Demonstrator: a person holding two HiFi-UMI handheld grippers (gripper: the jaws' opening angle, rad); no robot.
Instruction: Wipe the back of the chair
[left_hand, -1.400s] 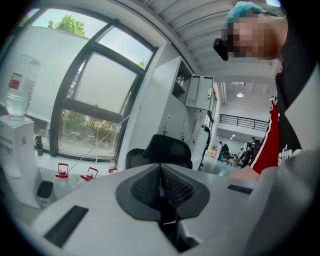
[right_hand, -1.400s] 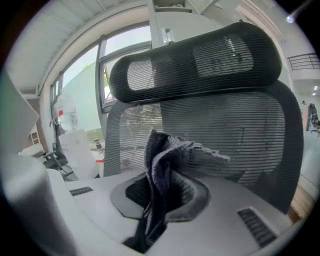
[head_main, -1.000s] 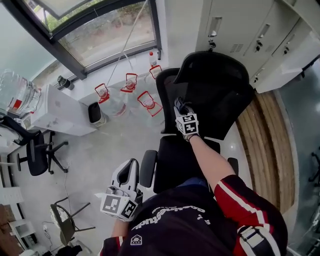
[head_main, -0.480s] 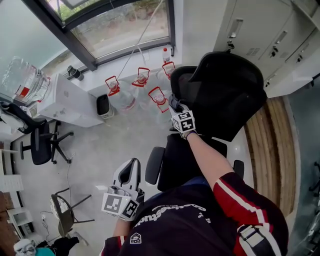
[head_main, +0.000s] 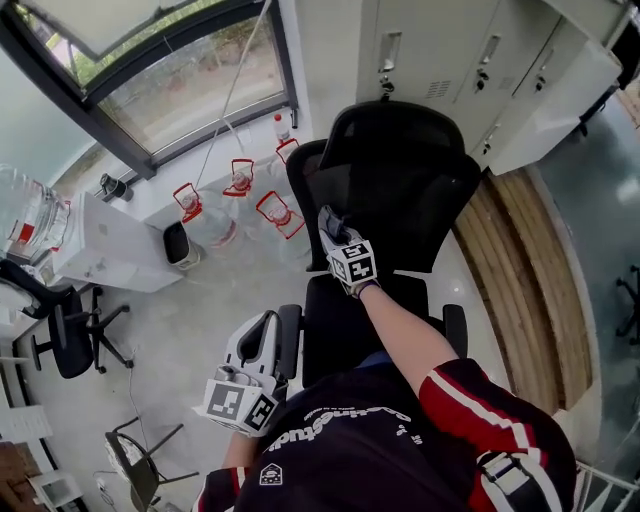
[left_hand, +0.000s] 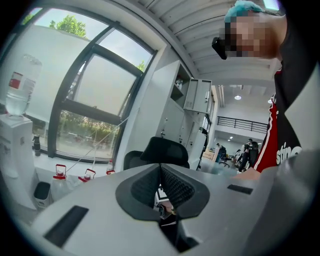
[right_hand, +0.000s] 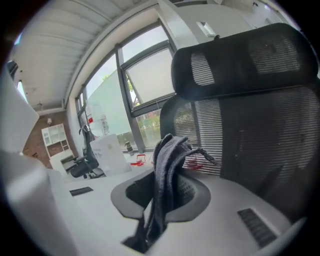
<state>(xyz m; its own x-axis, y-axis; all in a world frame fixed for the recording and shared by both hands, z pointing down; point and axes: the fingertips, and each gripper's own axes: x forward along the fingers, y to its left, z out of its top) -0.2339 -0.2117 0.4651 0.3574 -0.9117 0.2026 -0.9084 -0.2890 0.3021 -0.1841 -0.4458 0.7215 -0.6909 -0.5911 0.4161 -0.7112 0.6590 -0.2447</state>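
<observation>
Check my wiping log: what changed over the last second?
The right gripper slid the cloth sideways along the lower backrest, out to its window-side edge and partly back. It stayed shut on the cloth. The left gripper stayed low, shut and empty.

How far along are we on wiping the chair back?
Done: the cloth is clamped in the right gripper. In hand: it is at one side edge of the chair's mesh backrest. Left: likely the rest of the mesh; nothing shows which parts are wiped. The left gripper is shut, empty, held low.
</observation>
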